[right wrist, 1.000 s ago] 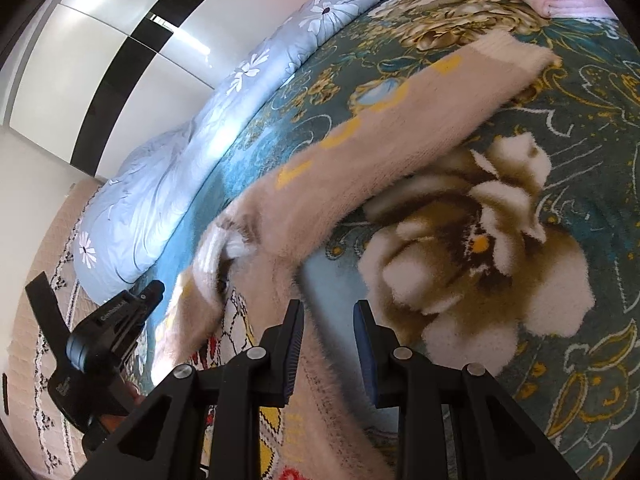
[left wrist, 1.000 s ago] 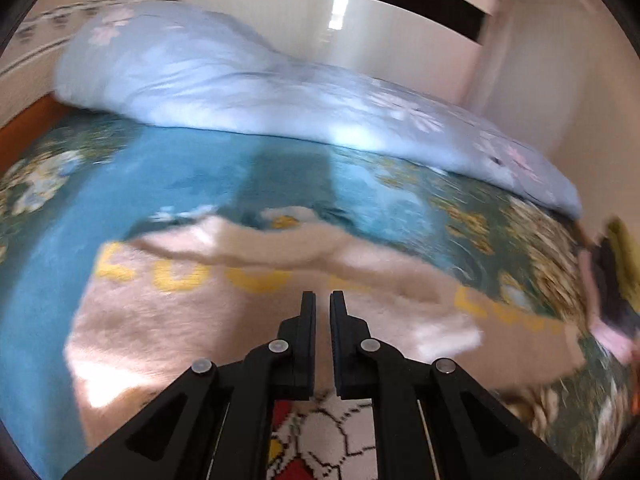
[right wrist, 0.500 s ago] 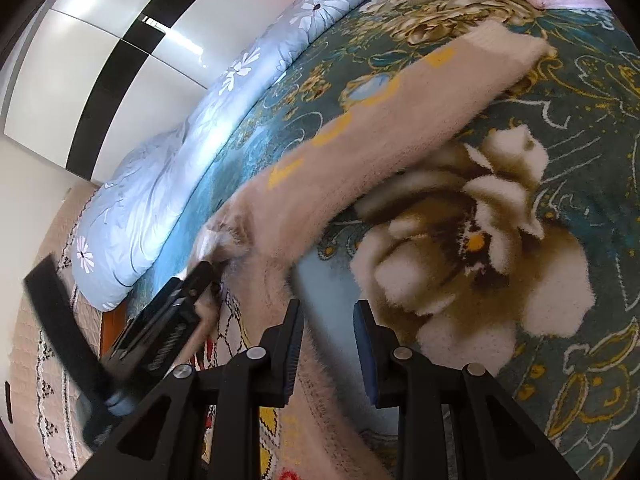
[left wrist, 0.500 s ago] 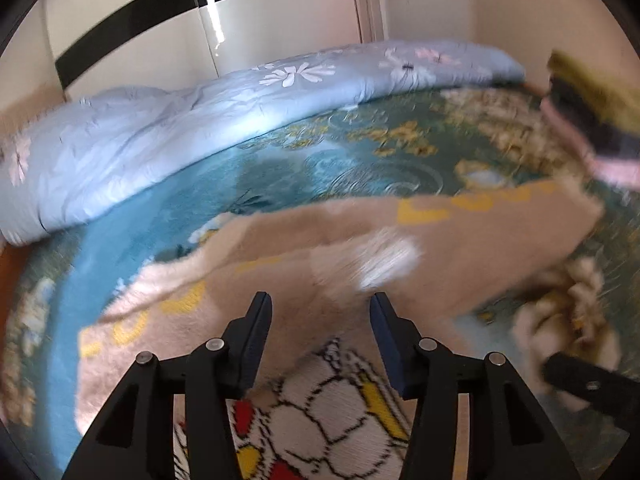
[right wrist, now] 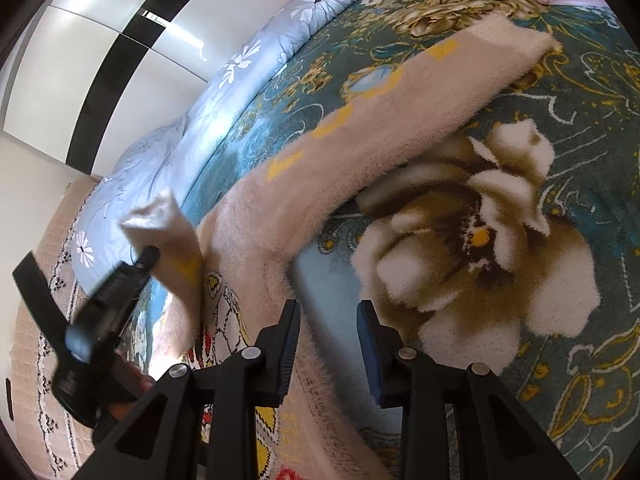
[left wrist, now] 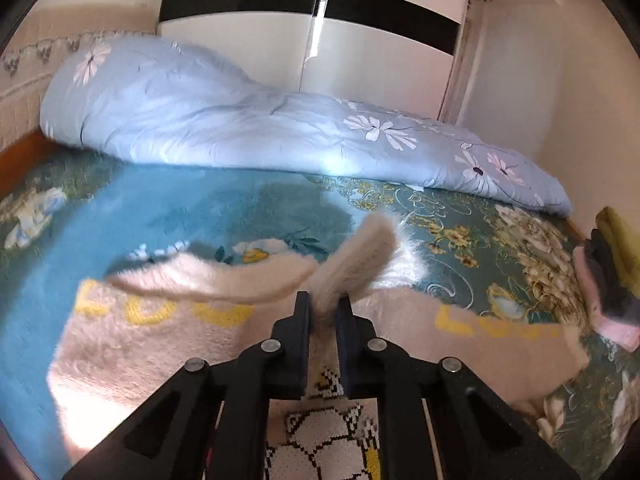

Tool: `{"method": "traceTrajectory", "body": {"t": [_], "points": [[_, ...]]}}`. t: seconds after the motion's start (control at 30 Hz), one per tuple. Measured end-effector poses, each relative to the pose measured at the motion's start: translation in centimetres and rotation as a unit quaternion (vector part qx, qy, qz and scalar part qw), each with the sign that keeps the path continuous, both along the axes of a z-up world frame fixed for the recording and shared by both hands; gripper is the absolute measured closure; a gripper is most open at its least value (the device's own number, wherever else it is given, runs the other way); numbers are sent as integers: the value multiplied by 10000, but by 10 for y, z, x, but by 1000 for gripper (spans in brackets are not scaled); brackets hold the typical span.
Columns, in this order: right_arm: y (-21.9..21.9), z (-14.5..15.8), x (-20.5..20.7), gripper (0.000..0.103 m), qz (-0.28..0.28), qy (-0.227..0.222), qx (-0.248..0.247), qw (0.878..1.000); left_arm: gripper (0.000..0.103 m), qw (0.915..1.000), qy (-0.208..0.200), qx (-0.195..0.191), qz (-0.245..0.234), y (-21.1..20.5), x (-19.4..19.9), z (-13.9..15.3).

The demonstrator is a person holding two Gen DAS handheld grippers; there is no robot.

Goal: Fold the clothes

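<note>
Left hand-held gripper (left wrist: 323, 309) clamped on beige sweater's (left wrist: 168, 332) sleeve cuff (left wrist: 360, 252), right hand-held gripper (right wrist: 328, 320) jaws opening over sweater edge, floral bedspread (right wrist: 560, 320) beneath.

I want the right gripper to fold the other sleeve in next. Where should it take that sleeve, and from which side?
Probably at the cuff, the free end of the sleeve lying flat on the blanket. Come from above, one finger slid under its edge. The right gripper is opening with nothing pinched.
</note>
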State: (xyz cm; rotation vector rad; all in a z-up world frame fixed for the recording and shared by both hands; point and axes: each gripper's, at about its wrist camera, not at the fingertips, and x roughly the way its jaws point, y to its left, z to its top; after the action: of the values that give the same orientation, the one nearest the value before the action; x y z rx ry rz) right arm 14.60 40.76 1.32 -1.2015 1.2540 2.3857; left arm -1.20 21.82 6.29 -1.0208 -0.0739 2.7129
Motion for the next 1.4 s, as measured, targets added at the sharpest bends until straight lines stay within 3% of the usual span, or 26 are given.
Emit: {"method": "traceTrajectory", "body": {"t": [0.07, 0.33, 0.43, 0.53, 0.67, 0.8, 0.87, 1.03, 1.2, 1.4], "points": [[-1, 0, -1, 70, 19, -5, 7, 10000, 91, 9993, -50, -294, -239, 16, 3, -8], [-2, -1, -3, 70, 65, -32, 34, 10000, 91, 9911, -776, -716, -814, 61, 2, -49], [-1, -2, -4, 70, 40, -42, 23, 10000, 90, 9865, -1078, -712, -1011, 62, -2, -55], [-2, -4, -5, 70, 77, -60, 15, 10000, 81, 9851, -1269, -508, -1046, 55, -2, -46], [1, -7, -4, 70, 5, -101, 19, 9999, 63, 9875, -1145, -5, -1083, 32, 19, -13], [2, -7, -2, 70, -38, -198, 205, 9996, 59, 9920, -806, 83, -971, -16, 55, 23], [1, -6, -2, 70, -39, -229, 320, 9992, 51, 9948, -651, 58, -783, -46, 69, 30], [0, -4, 0, 70, -33, -287, 582, 9979, 50, 9992, -292, -257, -20, -123, 89, 20], [-6, -2, -4, 70, 24, -374, 919, 9951, 50, 9986, -445, 104, 283, -181, 83, -5], [-9, -7, -6, 70, -15, -334, 921, 9952, 50, 9928, -682, 909, 390, -216, 73, -29]]}}
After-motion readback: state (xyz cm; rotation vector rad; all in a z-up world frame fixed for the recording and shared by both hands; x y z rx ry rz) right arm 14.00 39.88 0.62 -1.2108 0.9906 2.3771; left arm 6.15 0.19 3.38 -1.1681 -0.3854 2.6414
